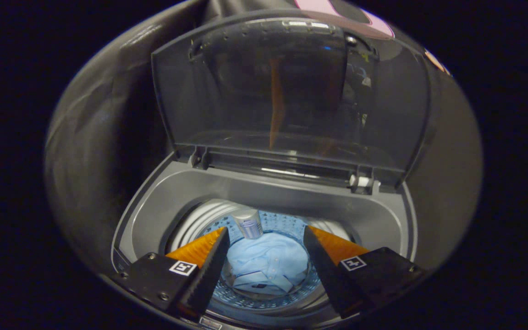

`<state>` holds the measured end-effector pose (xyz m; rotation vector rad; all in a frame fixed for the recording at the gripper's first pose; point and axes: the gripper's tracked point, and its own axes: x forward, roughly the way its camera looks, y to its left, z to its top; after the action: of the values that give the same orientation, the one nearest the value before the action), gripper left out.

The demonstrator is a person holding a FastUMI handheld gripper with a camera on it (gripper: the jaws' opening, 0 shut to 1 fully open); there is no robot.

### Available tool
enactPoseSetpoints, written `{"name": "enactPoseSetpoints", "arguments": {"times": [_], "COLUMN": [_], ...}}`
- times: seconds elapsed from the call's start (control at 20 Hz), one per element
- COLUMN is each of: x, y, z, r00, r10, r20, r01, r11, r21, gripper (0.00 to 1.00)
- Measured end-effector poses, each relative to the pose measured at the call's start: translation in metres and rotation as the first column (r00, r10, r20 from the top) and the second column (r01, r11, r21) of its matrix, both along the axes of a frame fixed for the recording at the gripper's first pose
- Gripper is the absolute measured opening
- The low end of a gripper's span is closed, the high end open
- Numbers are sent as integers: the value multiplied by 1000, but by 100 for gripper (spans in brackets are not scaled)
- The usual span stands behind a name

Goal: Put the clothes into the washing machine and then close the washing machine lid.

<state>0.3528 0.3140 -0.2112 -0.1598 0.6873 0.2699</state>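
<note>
A light blue shirt (268,266) lies crumpled at the bottom of the washing machine's drum (204,217), seen between my fingers. My gripper (266,231) hovers open above the drum's mouth, holding nothing. The washing machine's grey top rim (291,195) surrounds the opening. Its dark see-through lid (287,91) stands raised upright behind the opening, held by hinges at the left (198,157) and right (362,179).
A small silvery cylinder (249,223) sticks up inside the drum at its far side, above the shirt. The booth's dark cloth wall (103,137) hangs close behind and beside the machine.
</note>
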Motion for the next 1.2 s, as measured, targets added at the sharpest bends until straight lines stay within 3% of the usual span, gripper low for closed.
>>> {"name": "enactPoseSetpoints", "arguments": {"times": [0.35,0.75,1.0,1.2], "x": [7,23,49,68], "y": [11,37,46,38], "z": [112,254,318,347], "r00": [979,903,790,666], "r10": [-1,-41,-118,-124], "r20": [203,427,602,736], "r01": [-4,2,31,91], "r11": [1000,996,988,992], "r21": [26,91,153,85], "gripper": [98,96,96,96]}}
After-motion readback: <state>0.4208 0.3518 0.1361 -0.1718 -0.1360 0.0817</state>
